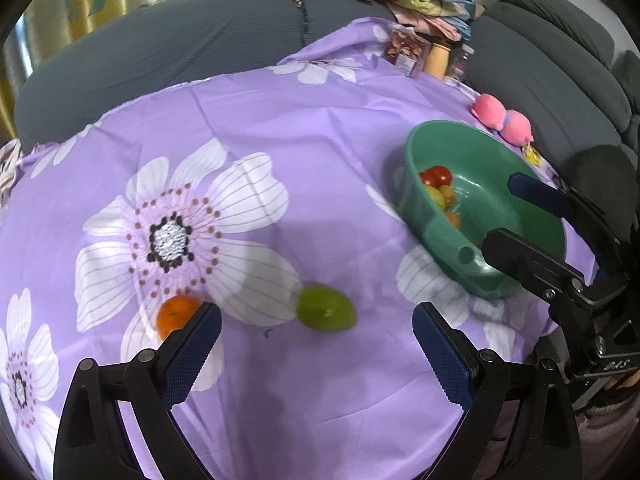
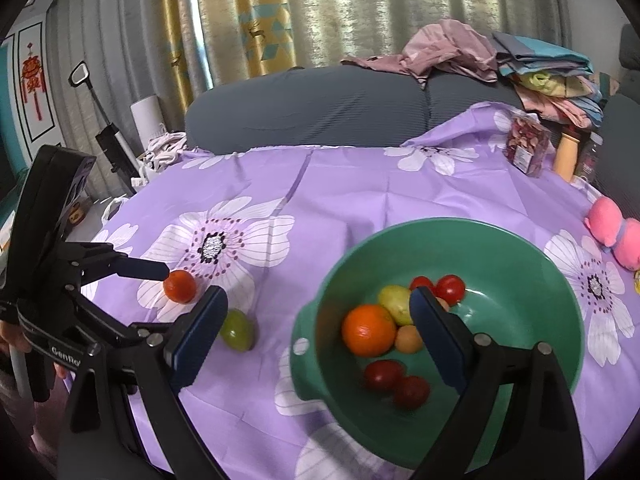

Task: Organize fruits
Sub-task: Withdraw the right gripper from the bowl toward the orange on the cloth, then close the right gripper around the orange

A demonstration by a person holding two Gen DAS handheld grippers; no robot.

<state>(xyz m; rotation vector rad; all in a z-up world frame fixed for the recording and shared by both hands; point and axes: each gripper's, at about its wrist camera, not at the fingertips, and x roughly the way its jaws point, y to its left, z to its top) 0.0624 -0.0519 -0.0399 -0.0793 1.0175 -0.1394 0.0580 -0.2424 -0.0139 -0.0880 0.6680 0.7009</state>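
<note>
On the purple flowered cloth (image 1: 320, 128) lie a green fruit (image 1: 326, 308) and an orange fruit (image 1: 176, 316). My left gripper (image 1: 316, 314) hangs open just above them. The green fruit sits between its fingertips, untouched, and its left finger hides part of the orange one. A green bowl (image 2: 520, 264) holds an orange (image 2: 368, 330), a yellow-green pear (image 2: 394, 300), several red tomatoes (image 2: 450, 288) and a peach-coloured fruit. My right gripper (image 2: 320, 300) is open and empty above the bowl's near left rim. One of the left gripper's fingers (image 2: 140, 268) reaches beside the orange fruit (image 2: 180, 286).
A pink plush toy (image 2: 616, 236) lies at the table's right edge behind the bowl. A jar of dried petals (image 2: 528, 144) and a tan bottle (image 2: 566, 156) stand at the far corner. A grey sofa (image 2: 320, 108) with piled clothes borders the table's far side.
</note>
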